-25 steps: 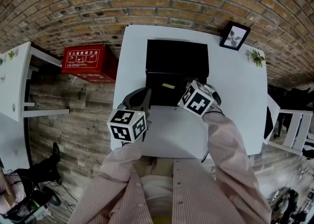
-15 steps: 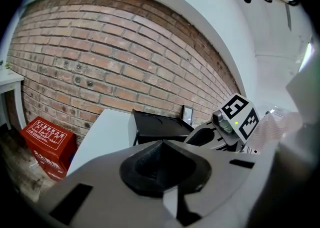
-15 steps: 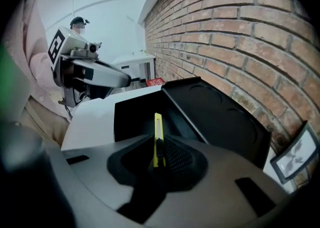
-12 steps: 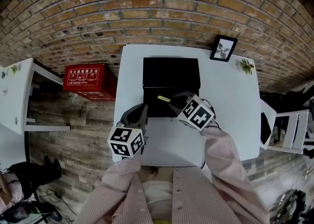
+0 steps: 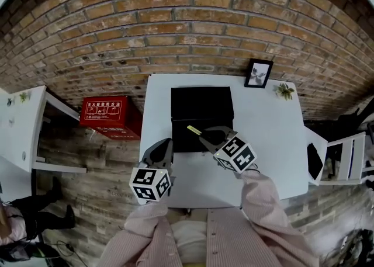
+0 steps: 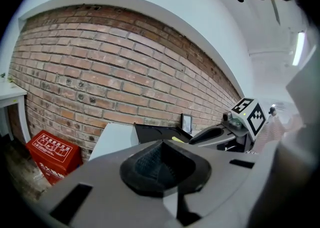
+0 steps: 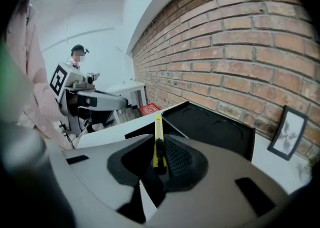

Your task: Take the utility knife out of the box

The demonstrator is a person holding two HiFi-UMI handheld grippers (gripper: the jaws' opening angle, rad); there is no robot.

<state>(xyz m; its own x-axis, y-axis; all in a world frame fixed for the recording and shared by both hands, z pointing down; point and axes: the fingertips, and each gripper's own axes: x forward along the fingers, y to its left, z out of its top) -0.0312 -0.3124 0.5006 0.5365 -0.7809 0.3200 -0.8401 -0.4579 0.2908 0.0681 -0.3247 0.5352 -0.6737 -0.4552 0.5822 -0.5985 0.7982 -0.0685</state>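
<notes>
Head view: black on black inside the open box (image 5: 201, 105); no interior detail readable. Of the utility knife (image 5: 193, 129), only a short yellow tip visible there, out of the box and above its near edge, over the white table (image 5: 269, 137); rest hidden by the right claw (image 5: 203, 135). Left claw (image 5: 166, 144): beside the box's near left corner, state unreadable from above.

Right gripper view: settles the grip. Right claw (image 7: 158, 158) pinching the knife (image 7: 158, 134), yellow body lengthwise between the pads, rear end buried among them, tip towards the box (image 7: 215, 124). Also shows the left claw (image 7: 120, 103) side-on.

Left gripper view: left claw (image 6: 162, 161) pressed together, nothing between the pads. Box (image 6: 155, 133) mostly cut off behind the claw body; knife (image 6: 178, 139) just a yellow sliver ahead of the right claw (image 6: 194, 140).
</notes>
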